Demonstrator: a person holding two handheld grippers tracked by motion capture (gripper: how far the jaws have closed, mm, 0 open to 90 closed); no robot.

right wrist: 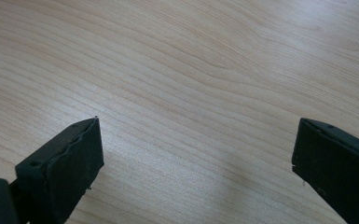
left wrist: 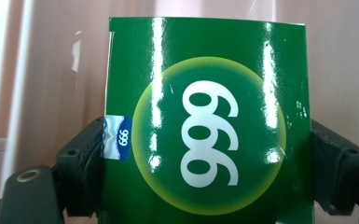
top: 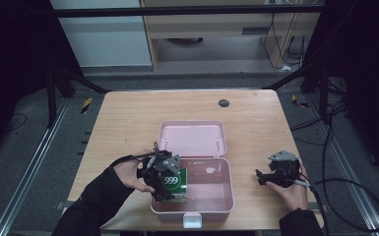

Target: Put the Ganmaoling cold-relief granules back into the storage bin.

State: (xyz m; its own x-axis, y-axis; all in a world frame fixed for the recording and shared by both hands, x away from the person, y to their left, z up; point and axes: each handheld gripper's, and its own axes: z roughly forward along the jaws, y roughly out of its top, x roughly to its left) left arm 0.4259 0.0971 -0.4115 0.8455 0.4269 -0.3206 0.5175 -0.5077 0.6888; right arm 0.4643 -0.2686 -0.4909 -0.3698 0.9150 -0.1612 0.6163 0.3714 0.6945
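Green and glossy, the medicine box printed "999" (top: 174, 183) is held by the left tongs (top: 166, 189) at the lower left of the high view, inside the left end of the open pink lunch box (top: 226, 169). In the left gripper view the green box (left wrist: 205, 126) is seen clamped across its width, one black jaw pressed to each narrow side, with the pink inner wall behind it. Whether its bottom already rests on the floor of the pink container cannot be told.

Judged from this, the work is well along: the box has been picked up and brought into the tray, close to its left wall. What is left appears to be setting it down, letting go, withdrawing the tongs, and perhaps folding down the pink lid (top: 193, 138), which lies open and flat on the counter (top: 128, 118) behind the tray, toward the middle of the frame.

The green box stands roughly upright, its long axis running up and down rather than along the tray. Its printed broad face is turned toward the bottom of the high view. In the left gripper view the numerals read upside down.

The right tongs (top: 260, 177) are held at the lower right of the high view, well apart from the pink container, with jaws spread wide and nothing between them; bare wood of the counter (right wrist: 191, 70) is seen beyond them.
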